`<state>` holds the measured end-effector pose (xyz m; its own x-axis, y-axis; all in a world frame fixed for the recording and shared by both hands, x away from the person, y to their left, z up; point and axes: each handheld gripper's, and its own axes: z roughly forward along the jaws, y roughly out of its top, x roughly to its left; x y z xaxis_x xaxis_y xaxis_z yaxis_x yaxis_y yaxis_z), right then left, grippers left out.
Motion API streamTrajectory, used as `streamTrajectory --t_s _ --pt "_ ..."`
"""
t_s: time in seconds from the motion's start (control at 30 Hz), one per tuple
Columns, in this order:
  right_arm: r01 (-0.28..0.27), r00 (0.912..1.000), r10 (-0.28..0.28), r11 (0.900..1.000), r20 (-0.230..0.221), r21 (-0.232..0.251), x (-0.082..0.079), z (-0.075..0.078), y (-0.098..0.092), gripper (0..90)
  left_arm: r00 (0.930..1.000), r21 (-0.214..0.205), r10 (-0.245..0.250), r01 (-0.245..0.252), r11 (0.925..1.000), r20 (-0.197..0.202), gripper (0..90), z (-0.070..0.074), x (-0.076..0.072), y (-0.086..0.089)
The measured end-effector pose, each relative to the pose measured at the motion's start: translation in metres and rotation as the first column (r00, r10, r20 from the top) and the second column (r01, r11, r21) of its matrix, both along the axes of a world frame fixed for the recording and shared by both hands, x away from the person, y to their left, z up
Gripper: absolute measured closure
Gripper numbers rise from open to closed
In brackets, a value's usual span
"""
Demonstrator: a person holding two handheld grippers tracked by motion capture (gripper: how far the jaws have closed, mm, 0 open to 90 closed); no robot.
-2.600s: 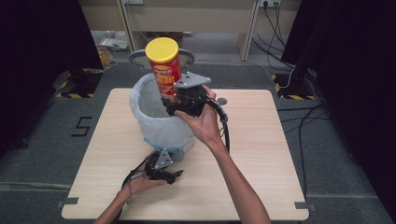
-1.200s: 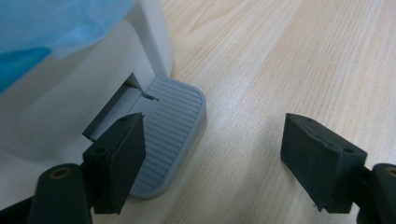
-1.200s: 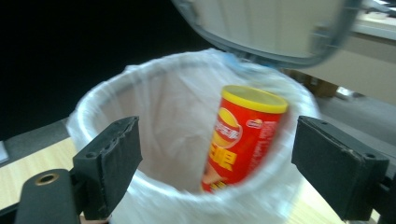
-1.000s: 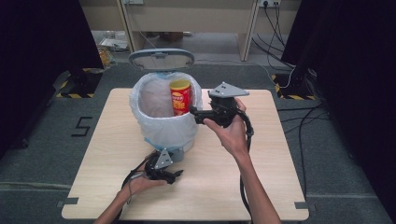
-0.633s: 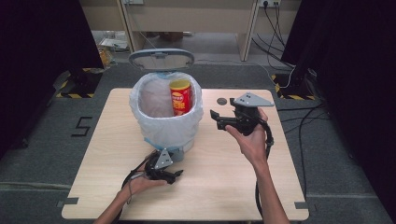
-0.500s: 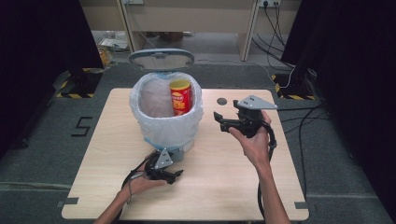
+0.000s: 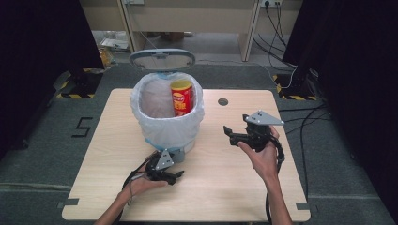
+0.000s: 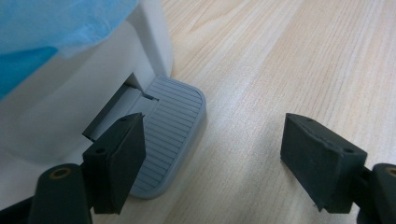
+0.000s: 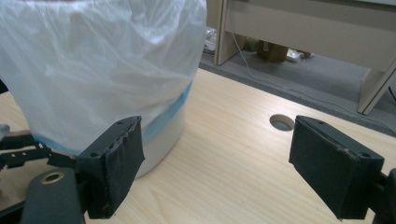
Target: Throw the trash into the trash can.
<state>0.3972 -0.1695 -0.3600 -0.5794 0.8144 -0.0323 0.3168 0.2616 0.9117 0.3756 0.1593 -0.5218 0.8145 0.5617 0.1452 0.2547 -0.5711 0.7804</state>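
Now, can (image 7: pixel 181 96): it is standing upright inside the bin, toward the far right of the opening, its yellow top showing above the rim.
Bin (image 7: pixel 167 125): it is sitting on the table toward the left of centre, lined with a white bag whose edge is folding over the rim; the lid (image 7: pixel 162 59) is standing raised behind it.
Pedal (image 8: pixel 171 128): the grey ribbed pedal is sticking out from the foot of the bin, flat against the tabletop.
Left gripper (image 7: pixel 176 175): it is lying low on the table just in front of the bin; its jaws are gaping wide with nothing between them, and one jaw is hovering over the near edge of the pedal.
Right gripper (image 7: pixel 228 135): a hand is holding it above the table, right of the bin and apart from it, pointing toward the bin; its jaws are spread and gripping nothing.
Table (image 7: pixel 220 187): the pale wood top is carrying the bin, with a round hole (image 7: pixel 223 101) near its far edge.
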Motion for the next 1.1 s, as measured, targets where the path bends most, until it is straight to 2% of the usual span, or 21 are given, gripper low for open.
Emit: streamTrajectory --t_s 0.27,0.43,0.47,0.73,0.87,0.93,1.0,1.1 --pt "0.009 0.9997 -0.009 1.0 -0.023 -0.003 -0.009 -0.024 -0.005 17.8 1.0 0.001 -0.001 0.001 1.0 -0.002 21.6 0.0 0.0 0.0" --pt "0.023 0.9987 -0.024 0.9995 -0.045 -0.02 -0.019 -0.043 -0.011 17.7 1.0 0.001 0.0 0.0 1.0 -0.002 21.6 0.0 0.0 0.0" --pt "0.023 0.9987 -0.024 0.9995 -0.045 -0.02 -0.019 -0.043 -0.011 17.7 1.0 0.001 0.0 0.0 1.0 -0.002 21.6 0.0 0.0 0.0" --pt "0.044 0.9959 -0.045 0.9989 -0.078 -0.016 -0.03 -0.077 -0.018 17.7 1.0 0.003 0.002 -0.002 1.0 -0.002 21.5 0.0 0.0 0.0" --pt "0.044 0.9952 -0.043 0.999 -0.088 0.0 -0.032 -0.087 -0.017 18.0 1.0 0.003 0.001 -0.001 1.0 -0.005 21.6 0.0 0.0 0.0" --pt "0.035 0.9931 -0.037 0.9992 -0.111 -0.021 -0.032 -0.092 -0.017 18.1 1.0 0.003 0.001 -0.001 1.0 -0.005 21.5 0.0 0.0 0.0" --pt "0.038 0.9932 -0.039 0.9992 -0.11 -0.012 -0.032 -0.096 -0.017 18.1 1.0 0.003 0.0 0.0 1.0 -0.005 21.6 0.0 0.0 0.0" --pt "0.038 0.9922 -0.041 0.999 -0.118 -0.025 -0.034 -0.096 -0.016 18.1 1.0 0.004 -0.001 0.001 1.0 -0.004 21.5 0.0 0.0 0.0"
